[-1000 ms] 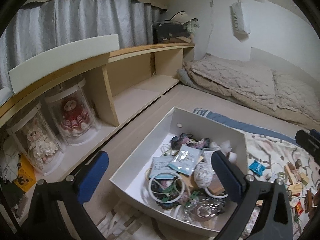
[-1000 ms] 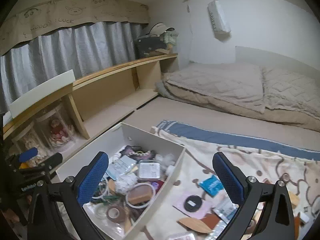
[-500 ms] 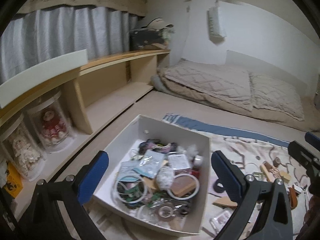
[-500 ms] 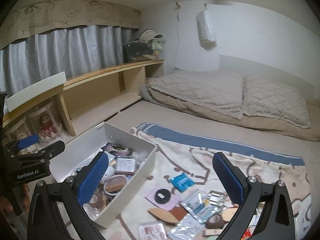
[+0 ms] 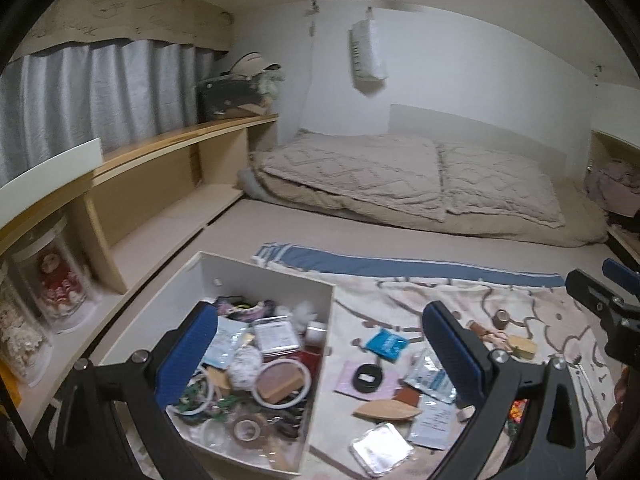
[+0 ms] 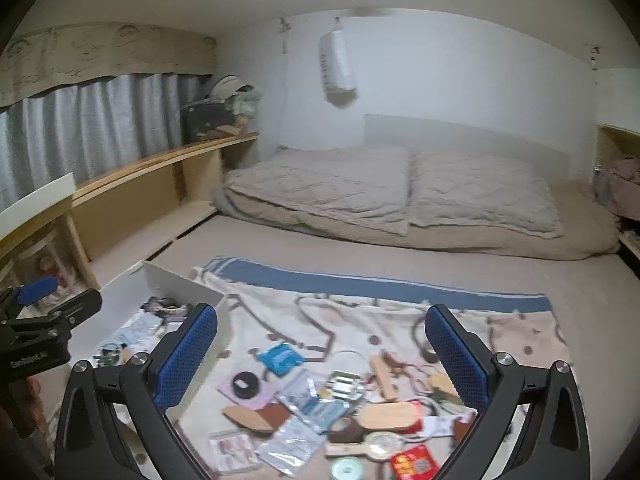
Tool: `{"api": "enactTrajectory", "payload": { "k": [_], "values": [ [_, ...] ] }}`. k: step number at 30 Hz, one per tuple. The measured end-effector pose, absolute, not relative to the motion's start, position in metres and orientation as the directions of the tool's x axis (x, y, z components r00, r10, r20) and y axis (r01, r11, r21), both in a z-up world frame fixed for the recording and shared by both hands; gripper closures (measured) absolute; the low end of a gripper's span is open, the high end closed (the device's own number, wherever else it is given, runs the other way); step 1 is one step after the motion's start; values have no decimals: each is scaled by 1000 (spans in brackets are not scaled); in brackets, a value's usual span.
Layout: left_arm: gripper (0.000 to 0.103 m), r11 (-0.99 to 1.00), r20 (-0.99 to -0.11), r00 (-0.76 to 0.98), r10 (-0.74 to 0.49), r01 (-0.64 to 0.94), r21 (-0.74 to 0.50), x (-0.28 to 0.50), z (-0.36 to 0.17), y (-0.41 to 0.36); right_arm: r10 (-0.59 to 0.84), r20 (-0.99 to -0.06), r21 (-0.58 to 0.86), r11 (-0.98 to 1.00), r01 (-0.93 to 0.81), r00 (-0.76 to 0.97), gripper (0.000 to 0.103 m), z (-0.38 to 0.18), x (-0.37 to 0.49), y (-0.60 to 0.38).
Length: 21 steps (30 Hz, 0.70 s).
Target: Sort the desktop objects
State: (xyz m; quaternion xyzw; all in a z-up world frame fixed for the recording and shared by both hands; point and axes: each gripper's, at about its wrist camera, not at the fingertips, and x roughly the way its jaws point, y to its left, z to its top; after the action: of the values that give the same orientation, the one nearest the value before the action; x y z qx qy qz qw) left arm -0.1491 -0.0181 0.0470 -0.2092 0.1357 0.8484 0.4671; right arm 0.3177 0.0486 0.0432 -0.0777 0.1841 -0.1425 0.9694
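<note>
Grippers both up in the air, both spread wide, nothing between the pads. Left gripper (image 5: pixel 322 356) hangs over the right edge of the white box (image 5: pixel 256 276), so its left pad sits above the box's heap and its right pad above the blanket (image 5: pixel 400 292). Right gripper (image 6: pixel 320 354) hovers over the loose pile on that blanket, empty too.

Box is at the blanket's left edge, its near wall touching the cloth, and it's crammed: a white ring (image 5: pixel 282 378) around a tan block, a clear case (image 5: pixel 277 335), a tape roll (image 5: pixel 246 429), tangled bits I can't name.

On the blanket, to the right of the box: a blue packet (image 6: pixel 280 357), a black round disc (image 6: pixel 245 384) resting on a pink card, a wooden leaf-shaped piece (image 6: pixel 246 417), a clear case with silver inside (image 6: pixel 345 385), a wooden paddle (image 6: pixel 390 414), a red packet (image 6: pixel 414 464) low in the right wrist view. Items overlap heavily here, with several foil sachets tucked among them.

Beyond the blanket, a beige quilt (image 6: pixel 360 188) lies against the far wall. Wooden shelf (image 5: pixel 168 148) runs down the left, with a doll in a clear tube (image 5: pixel 54 276) beneath it.
</note>
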Motion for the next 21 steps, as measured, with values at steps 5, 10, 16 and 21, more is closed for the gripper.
{"api": "enactTrajectory", "payload": {
  "k": [5, 10, 16, 21],
  "values": [
    [0, -485, -481, -439, 759, -874, 32, -132, 46, -6, -348, -318, -199, 934, 297, 882, 0, 51, 296, 27],
    [0, -455, -475, -413, 777, -890, 30, -117, 46, 2, -384, -302, -193, 921, 339, 872, 0, 55, 279, 7],
    [0, -422, -467, -387, 795, -906, 32, -103, 46, 9, -418, -288, -209, 906, 369, 862, 0, 54, 260, -10],
    [0, -411, -461, -370, 806, -911, 13, -96, 46, 14, -422, -256, -213, 902, 375, 870, 0, 52, 247, -17]
  ]
}}
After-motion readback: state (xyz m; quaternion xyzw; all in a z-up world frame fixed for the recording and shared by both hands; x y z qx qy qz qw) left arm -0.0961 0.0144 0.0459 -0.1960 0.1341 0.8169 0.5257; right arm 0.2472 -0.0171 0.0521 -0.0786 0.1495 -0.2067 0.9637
